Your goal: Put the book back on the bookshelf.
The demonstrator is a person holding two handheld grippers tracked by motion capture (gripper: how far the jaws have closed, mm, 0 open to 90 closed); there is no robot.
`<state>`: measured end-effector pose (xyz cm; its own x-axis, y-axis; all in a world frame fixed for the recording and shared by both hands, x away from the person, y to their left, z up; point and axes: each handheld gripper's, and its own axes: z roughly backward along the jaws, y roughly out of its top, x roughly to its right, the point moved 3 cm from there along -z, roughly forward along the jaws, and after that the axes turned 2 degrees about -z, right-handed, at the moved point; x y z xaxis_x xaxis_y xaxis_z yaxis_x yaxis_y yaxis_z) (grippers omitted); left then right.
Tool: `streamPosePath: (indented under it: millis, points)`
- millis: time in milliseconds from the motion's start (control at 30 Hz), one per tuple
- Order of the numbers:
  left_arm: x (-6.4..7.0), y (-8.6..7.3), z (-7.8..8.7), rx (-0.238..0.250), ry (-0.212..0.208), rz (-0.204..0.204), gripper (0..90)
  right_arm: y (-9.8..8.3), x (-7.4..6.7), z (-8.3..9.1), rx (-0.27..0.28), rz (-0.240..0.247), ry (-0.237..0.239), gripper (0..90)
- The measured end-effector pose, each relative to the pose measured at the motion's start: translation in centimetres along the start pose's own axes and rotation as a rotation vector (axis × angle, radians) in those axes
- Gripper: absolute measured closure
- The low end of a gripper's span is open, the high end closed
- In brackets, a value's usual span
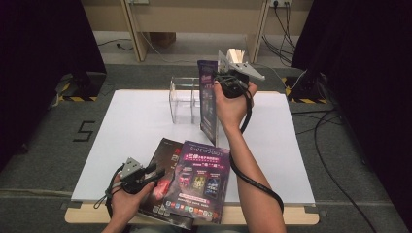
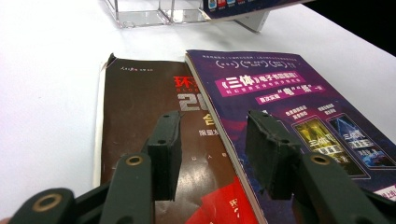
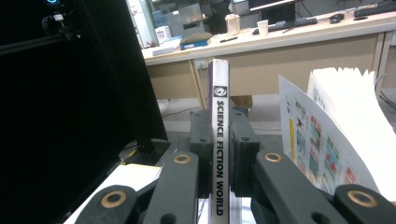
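Three magazines in all. Two lie at the near edge of the desk (image 1: 136,126): a dark brown one (image 1: 160,165) with a purple one (image 1: 201,179) overlapping its right side. The left tool (image 1: 148,175) rests over them, jaws apart, gripping nothing. Farther back stands one clear acrylic holder (image 1: 182,99) with two compartments, both empty as far as shows. Just right of it, the right tool (image 1: 217,80) is clamped on the third magazine (image 1: 208,99), held upright in the air; its spine reads "SCIENCE FICTION WORLD".
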<state>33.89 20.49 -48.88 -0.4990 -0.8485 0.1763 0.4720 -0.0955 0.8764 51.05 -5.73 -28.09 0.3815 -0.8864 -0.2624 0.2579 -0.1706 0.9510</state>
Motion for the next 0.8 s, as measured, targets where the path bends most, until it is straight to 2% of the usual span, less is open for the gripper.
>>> streamPosePath:
  millis: [500, 667, 800]
  points:
    - [-0.1, 0.0, 0.0, 0.003, -0.003, 0.003, 55.3, 0.5, -0.1, -3.7, 0.051, 0.009, 0.005, 83.4]
    - [-0.3, 0.0, 0.1, 0.002, -0.001, 0.002, 55.3, 0.2, -0.1, -4.9, 0.067, 0.024, -0.008, 83.3]
    - [-0.3, -0.1, 0.0, -0.002, -0.005, 0.005, 55.3, -0.5, -0.2, -5.7, 0.075, 0.057, -0.039, 83.2]
